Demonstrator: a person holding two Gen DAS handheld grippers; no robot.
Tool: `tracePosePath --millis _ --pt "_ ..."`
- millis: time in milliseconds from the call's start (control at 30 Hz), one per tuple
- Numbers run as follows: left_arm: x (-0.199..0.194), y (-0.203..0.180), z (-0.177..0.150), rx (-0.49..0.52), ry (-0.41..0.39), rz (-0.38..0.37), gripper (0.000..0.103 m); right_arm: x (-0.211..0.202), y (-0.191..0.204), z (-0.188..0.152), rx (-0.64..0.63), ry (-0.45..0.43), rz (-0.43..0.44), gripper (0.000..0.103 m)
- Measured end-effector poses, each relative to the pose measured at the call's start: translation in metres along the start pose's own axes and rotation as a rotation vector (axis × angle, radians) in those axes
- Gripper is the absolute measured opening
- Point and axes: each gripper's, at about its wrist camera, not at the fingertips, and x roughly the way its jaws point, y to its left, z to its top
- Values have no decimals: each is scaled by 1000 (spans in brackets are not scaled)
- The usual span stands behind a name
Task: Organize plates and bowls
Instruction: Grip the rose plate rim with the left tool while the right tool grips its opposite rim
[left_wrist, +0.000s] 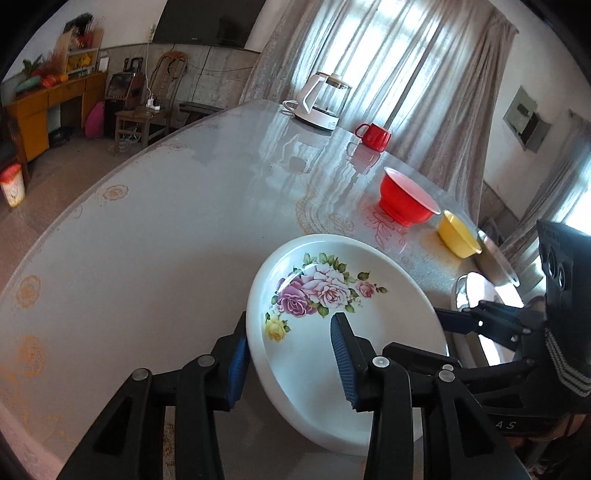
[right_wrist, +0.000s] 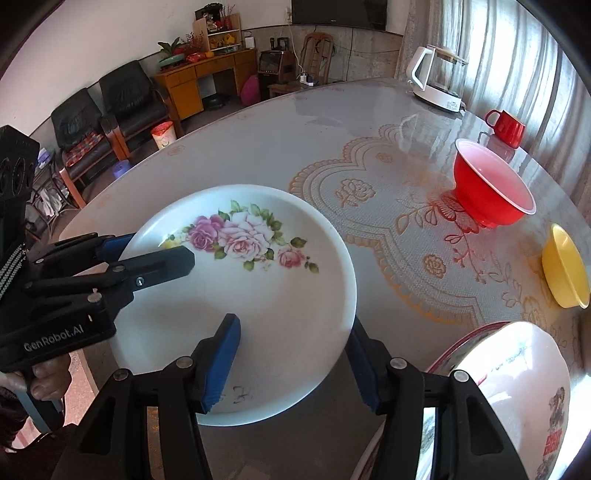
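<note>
White floral plate (right_wrist: 258, 295) rim between both grippers' part-open jaws, left gripper (left_wrist: 291, 354) gripping, right gripper (right_wrist: 291, 365) straddling loosely.

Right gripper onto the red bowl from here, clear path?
Probably yes: the right gripper straddles the floral plate's rim, jaws open, and only bare table lies between it and the red bowl.
</note>
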Motion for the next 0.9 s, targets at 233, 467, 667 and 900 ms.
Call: tracePosePath --millis 233,467,667,900 --pt "-4 1 -2 -45 4 -76 41 -18 -4 -4 67 -74 17 58" --pt "-13 -16 0 -24 -20 -132 41 -30 -20 -10 166 -127 47 58" --pt "-15 -31 5 7 -24 -153 41 -46 -35 -20 249 -163 83 55" --pt "-5 -37 8 7 -3 -137 41 -55 -53 -27 316 -190 104 48"
